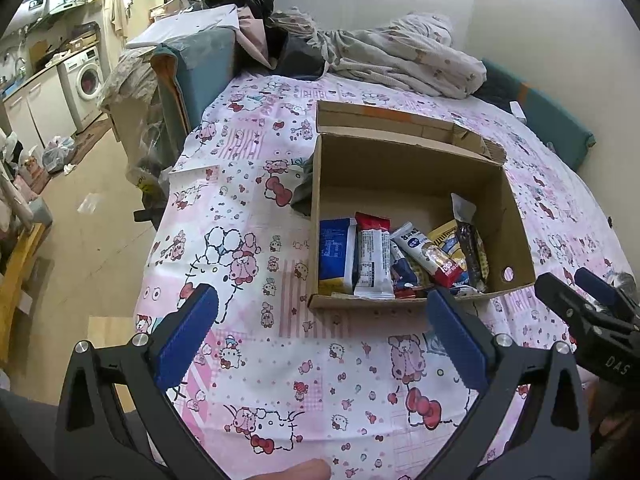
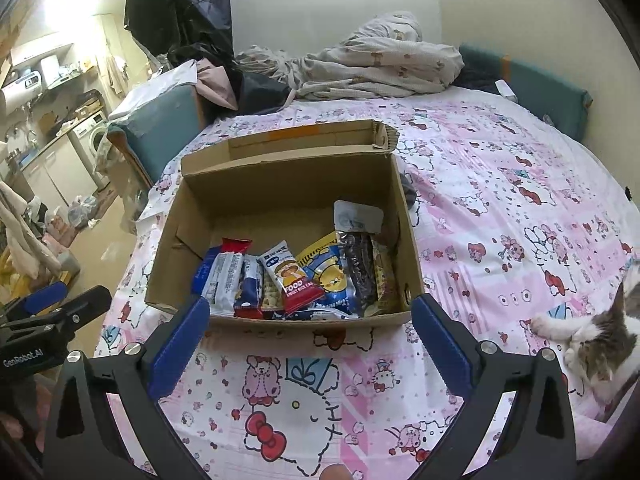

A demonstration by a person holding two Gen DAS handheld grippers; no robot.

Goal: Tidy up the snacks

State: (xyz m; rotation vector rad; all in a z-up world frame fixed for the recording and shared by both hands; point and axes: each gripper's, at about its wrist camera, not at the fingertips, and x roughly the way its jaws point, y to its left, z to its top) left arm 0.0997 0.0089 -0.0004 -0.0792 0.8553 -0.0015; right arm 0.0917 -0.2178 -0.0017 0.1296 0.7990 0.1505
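An open cardboard box (image 1: 400, 168) stands on the pink cartoon-print bedsheet (image 1: 248, 208); it also shows in the right wrist view (image 2: 280, 184). Several snack packets (image 1: 400, 256) lie in a row along its near wall, also seen in the right wrist view (image 2: 296, 276): a blue one, a white-and-red bar, a red "FOOD" rice cake pack (image 2: 298, 280), a yellow-blue pack and a dark bar. My left gripper (image 1: 322, 308) is open and empty, just in front of the box. My right gripper (image 2: 310, 316) is open and empty at the box's near wall.
A cat (image 2: 600, 340) lies on the sheet at the right, close to my right gripper. Crumpled bedding (image 2: 380, 60) is piled at the far end. A teal headboard pad (image 2: 540, 84) lines the wall. The bed's left edge drops to a cluttered floor (image 1: 80, 220).
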